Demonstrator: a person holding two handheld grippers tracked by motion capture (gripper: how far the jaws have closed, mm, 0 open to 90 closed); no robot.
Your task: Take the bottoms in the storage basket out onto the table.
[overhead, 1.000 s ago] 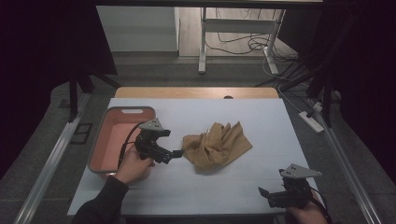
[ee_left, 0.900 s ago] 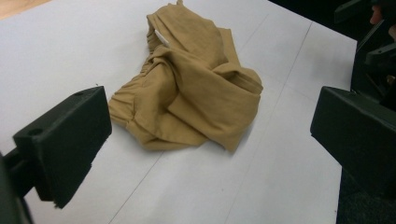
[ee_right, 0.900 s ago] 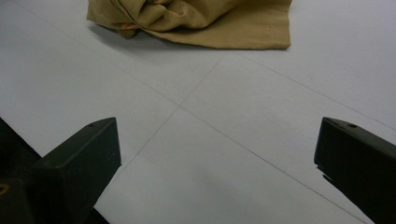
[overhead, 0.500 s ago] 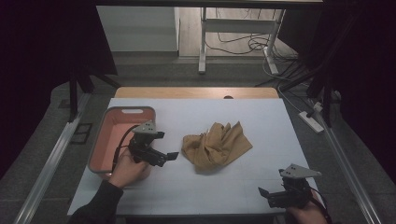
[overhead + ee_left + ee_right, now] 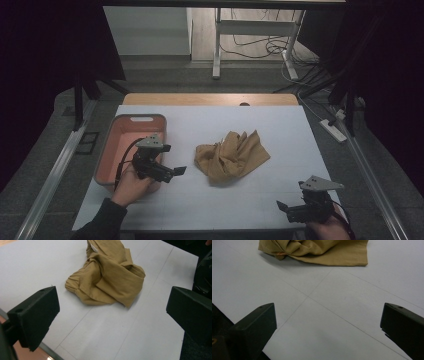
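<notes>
White tabletop (image 5: pixel 240 200), crumpled mustard-yellow cloth (image 5: pixel 231 157) dead centre, left gripper (image 5: pixel 172 171) aimed at it, jaws spread, right gripper (image 5: pixel 284 207) likewise agape at the near edge.

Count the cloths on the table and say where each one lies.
1. The tan cloth lies crumpled mid-table, right of the pink tray, apart from both grippers. Its folds could hide more.

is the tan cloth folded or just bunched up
Bunched up: the tan cloth lies in a crumpled heap with loose uneven folds on the table, touched by neither claw.
</notes>
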